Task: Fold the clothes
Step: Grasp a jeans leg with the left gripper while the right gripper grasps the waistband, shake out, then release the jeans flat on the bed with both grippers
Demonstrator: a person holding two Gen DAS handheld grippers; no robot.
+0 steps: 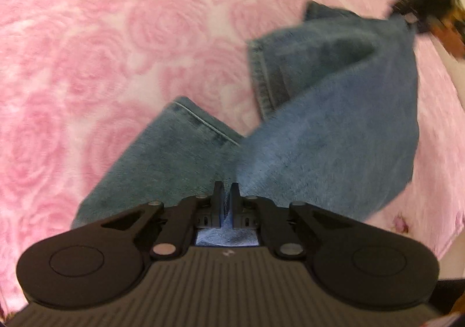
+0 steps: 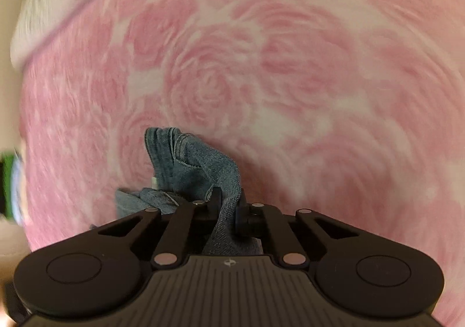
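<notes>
Jeans (image 1: pixel 334 123) are held lifted over the pink rose blanket (image 1: pixel 87 65), one hem trailing left. Left gripper (image 1: pixel 226 190) is pinched on denim; right gripper (image 2: pixel 228 202) is clamped on a bunched edge. Both pinches are best kept level and taut, so that the fold is laid without creases.

Left wrist view sat just behind the left tool (image 1: pixel 226 190), facing forward and down, close over the jeans (image 1: pixel 328 129) and the pink rose-patterned bedspread (image 1: pixel 101 45). Right wrist view likewise rode behind the right tool (image 2: pixel 228 202), nearer the bedspread. Both views shared jeans and bedspread.
</notes>
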